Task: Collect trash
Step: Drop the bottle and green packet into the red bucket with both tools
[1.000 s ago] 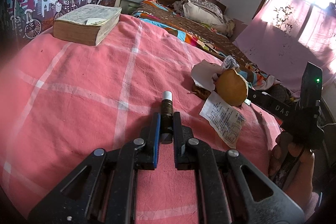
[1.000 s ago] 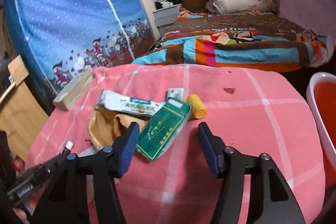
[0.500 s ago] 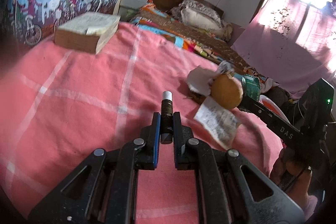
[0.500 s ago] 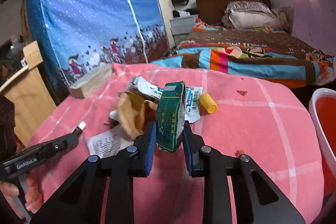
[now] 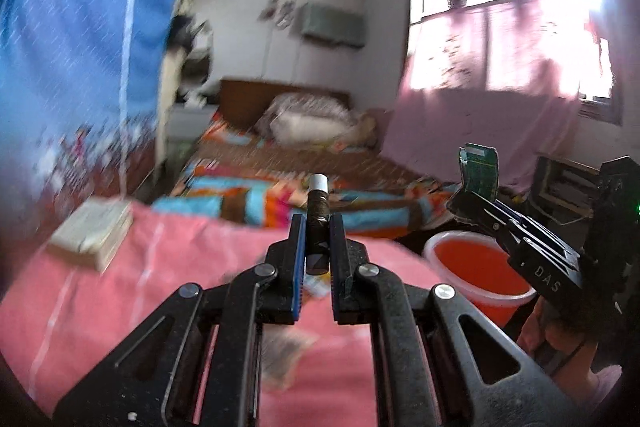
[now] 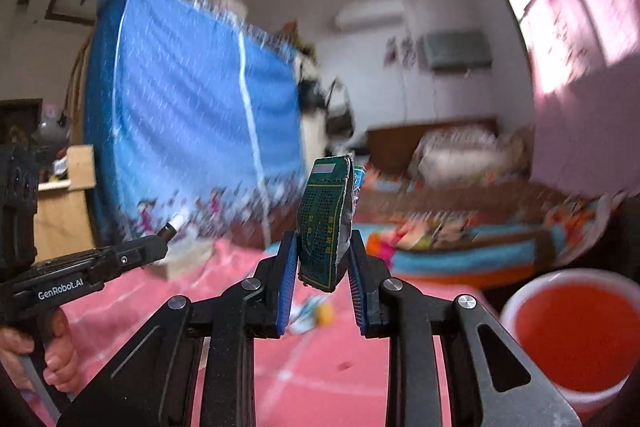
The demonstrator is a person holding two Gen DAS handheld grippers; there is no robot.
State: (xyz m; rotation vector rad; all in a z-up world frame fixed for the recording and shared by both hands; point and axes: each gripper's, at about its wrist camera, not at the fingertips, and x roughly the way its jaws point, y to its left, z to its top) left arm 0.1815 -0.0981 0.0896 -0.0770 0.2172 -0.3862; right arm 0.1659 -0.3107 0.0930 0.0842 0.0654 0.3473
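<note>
My left gripper (image 5: 317,227) is shut on a small dark bottle with a white cap (image 5: 318,211), held up above the pink tablecloth (image 5: 160,287). My right gripper (image 6: 323,251) is shut on a flattened green packet (image 6: 325,223), also lifted off the table; it shows at the right of the left wrist view, packet (image 5: 480,173) upright. An orange bin with a white rim (image 6: 576,335) stands off the table's right edge, and it also shows in the left wrist view (image 5: 476,267). A yellow roll (image 6: 325,314) and a wrapper (image 6: 306,311) lie on the cloth.
A thick book (image 5: 92,235) lies at the table's far left. Crumpled paper (image 5: 284,355) lies on the cloth under my left gripper. A bed with a striped blanket (image 5: 256,203) stands behind the table, a blue wardrobe cover (image 6: 192,123) to the left.
Both grippers have risen and tilted upward with their items. The orange bin has come into both views. The trash pile has dropped out of the left view.
</note>
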